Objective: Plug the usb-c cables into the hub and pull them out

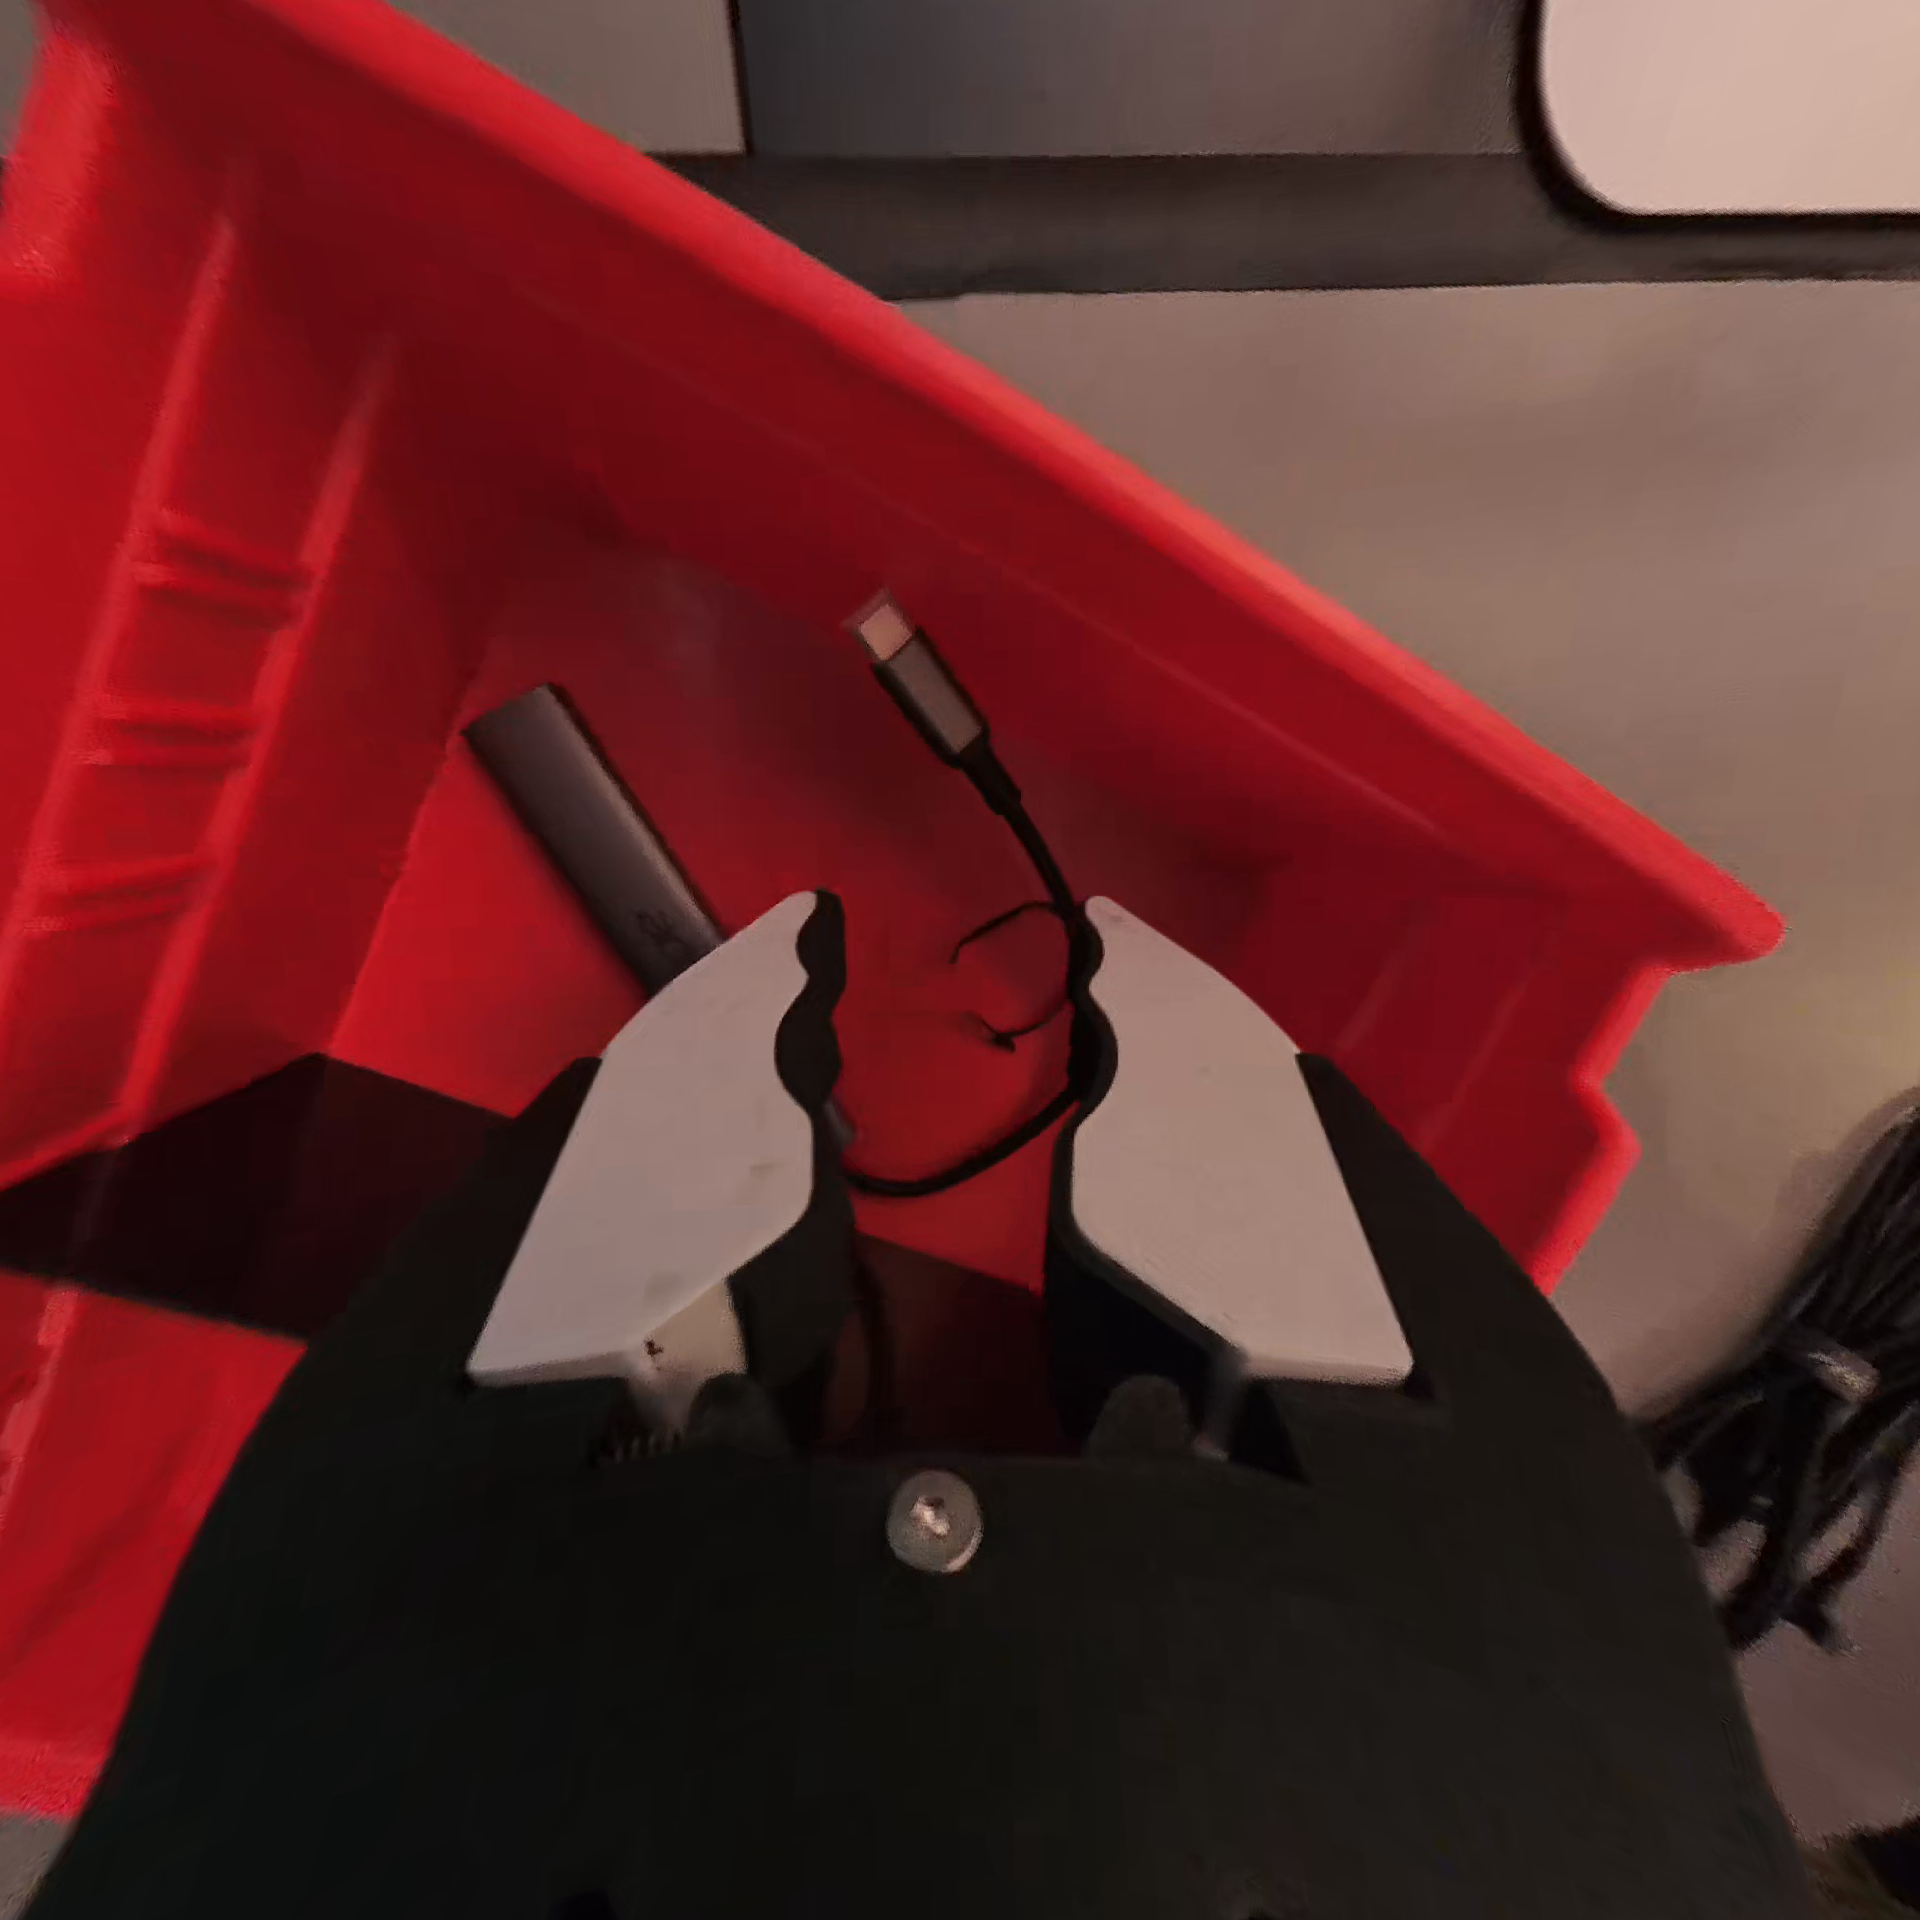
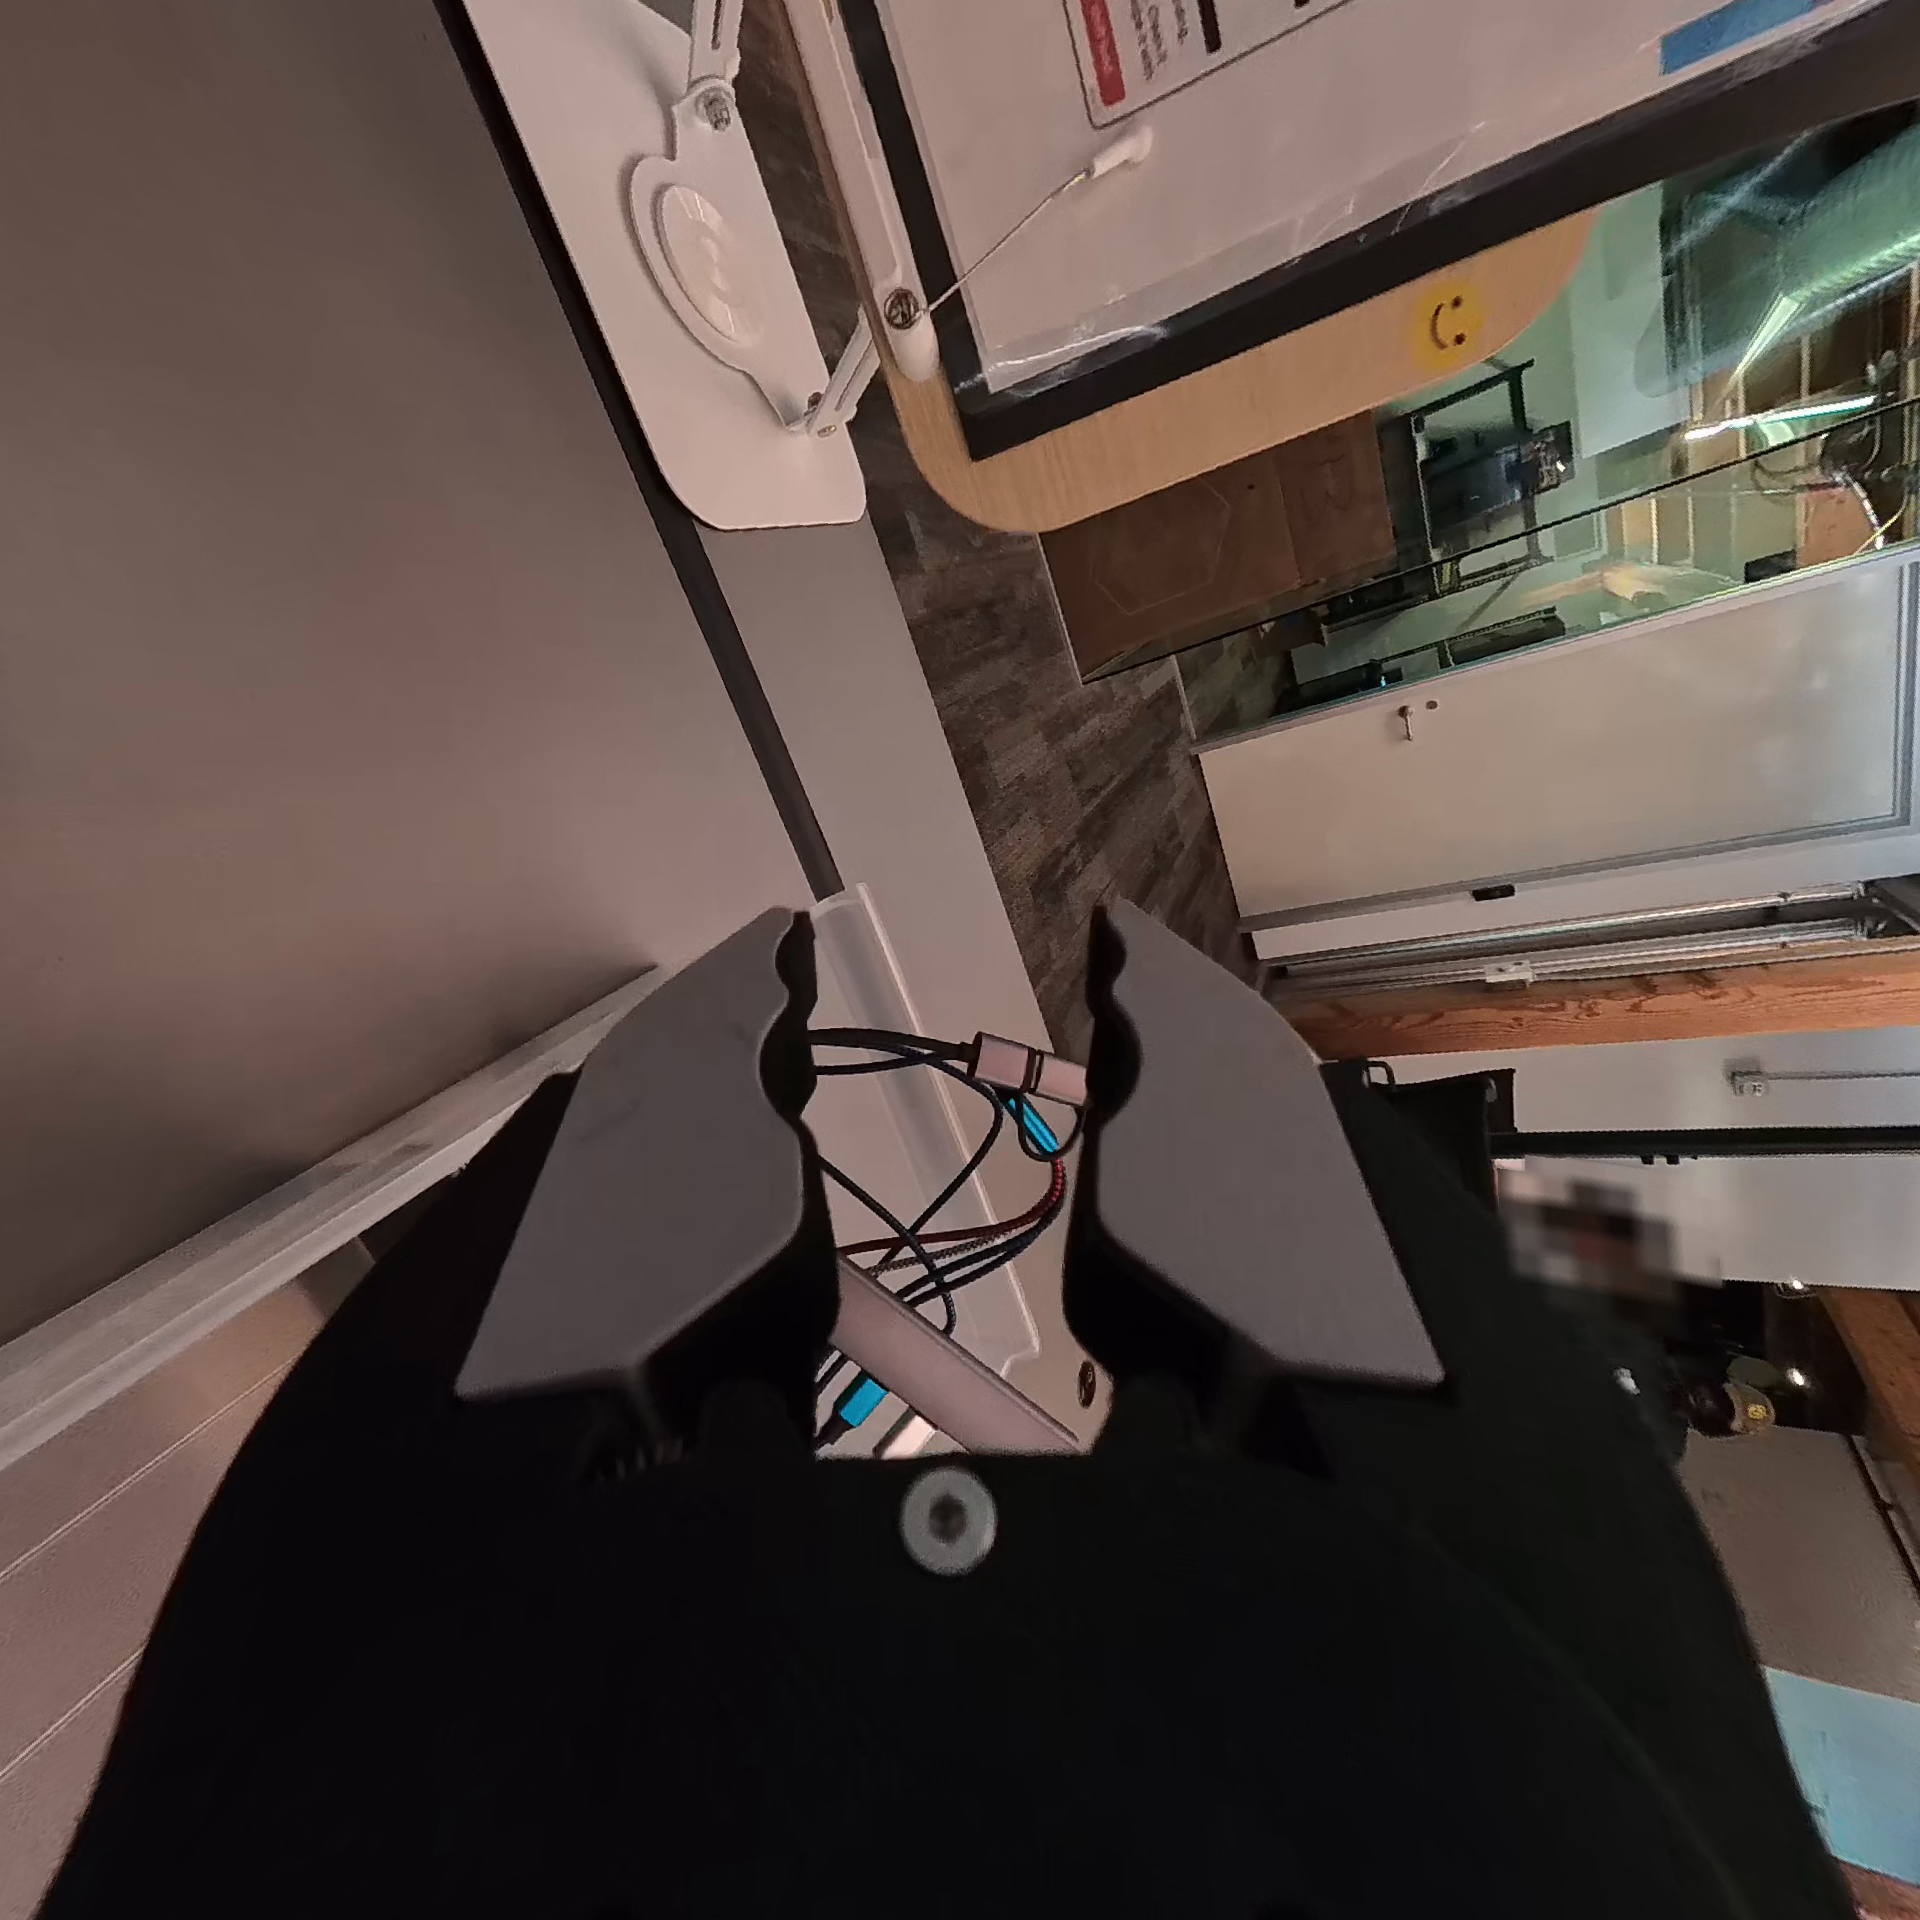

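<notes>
While the left hand-held gripper [image 1: 961,935] is held spread over a red bin [image 1: 1039,499], a grey hub [image 1: 592,821] is seen lying on the bin floor, its short black cable [image 1: 1023,831] curling past the right finger to a free plug. The right hand-held gripper [image 2: 945,956] is likewise spread, with loose usb-c cables [image 2: 935,1174] seen between its fingers beside the table [image 2: 312,520].
</notes>
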Demonstrator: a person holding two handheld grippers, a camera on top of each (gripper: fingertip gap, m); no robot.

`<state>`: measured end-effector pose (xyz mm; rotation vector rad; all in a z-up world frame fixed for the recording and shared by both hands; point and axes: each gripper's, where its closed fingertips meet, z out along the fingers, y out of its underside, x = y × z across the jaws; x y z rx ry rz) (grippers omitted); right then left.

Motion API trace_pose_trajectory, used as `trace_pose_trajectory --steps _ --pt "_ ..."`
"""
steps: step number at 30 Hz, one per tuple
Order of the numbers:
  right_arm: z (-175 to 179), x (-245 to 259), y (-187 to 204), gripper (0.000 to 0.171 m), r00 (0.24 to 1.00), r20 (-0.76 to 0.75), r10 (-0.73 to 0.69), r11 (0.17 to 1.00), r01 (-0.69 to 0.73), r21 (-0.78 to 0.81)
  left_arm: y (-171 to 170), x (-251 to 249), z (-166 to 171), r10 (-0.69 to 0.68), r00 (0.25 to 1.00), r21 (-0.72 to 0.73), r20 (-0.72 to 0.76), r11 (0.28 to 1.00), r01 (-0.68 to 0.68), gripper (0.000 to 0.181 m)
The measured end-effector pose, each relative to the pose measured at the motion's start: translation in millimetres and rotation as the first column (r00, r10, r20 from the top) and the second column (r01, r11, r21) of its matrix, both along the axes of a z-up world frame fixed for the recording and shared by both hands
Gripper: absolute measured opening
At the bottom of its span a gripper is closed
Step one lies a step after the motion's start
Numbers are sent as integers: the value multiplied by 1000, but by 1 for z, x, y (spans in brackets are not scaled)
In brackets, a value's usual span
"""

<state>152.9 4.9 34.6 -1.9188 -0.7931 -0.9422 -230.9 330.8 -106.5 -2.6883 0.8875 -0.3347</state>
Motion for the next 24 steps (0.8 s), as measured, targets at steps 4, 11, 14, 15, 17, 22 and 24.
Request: trace_pose_trajectory --steps 4,11,14,15,17,22,24 --pt "-9 7 1 51 1000 1 -19 999 19 -31 2 11 -11 18 999 -75 37 997 -15 40" --pt "-13 12 1 51 999 1 -37 998 37 -47 -22 14 -40 0 1000 -247 -9 969 -3 23" --pt "-13 10 0 51 999 4 -35 998 35 -48 -32 18 -41 -37 999 -296 15 955 39 6" --pt "-13 9 0 51 999 4 -32 998 32 -46 -34 16 -38 -47 999 -295 21 954 51 5" --pt "-11 8 0 51 1000 6 -28 999 28 -44 -37 15 -26 -48 995 -288 82 955 70 4" --pt "-10 6 -1 51 1000 5 -22 999 23 -42 -41 3 47 -51 955 -133 291 987 94 3" --pt "-8 5 -2 51 1000 5 -20 999 20 -37 -48 0 86 -85 921 -29 381 994 104 3"
